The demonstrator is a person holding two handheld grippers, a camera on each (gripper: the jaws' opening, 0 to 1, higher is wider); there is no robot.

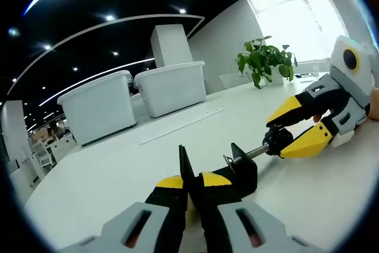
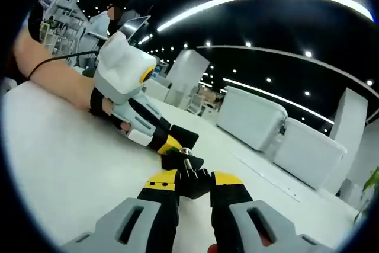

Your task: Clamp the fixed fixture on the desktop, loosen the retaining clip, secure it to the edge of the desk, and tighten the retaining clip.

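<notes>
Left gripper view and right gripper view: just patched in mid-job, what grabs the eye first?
In the left gripper view, the left gripper is shut on the black clamp fixture low at centre, on the white desk. From the right, the right gripper pinches the knob of its screw. Two white storage bins stand behind, a potted plant by the window.

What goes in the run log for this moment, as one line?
left hand-held gripper: shut on clamp body | right hand-held gripper: shut on screw knob | stage: loosening clip | clamp on white desk, not at edge
</notes>
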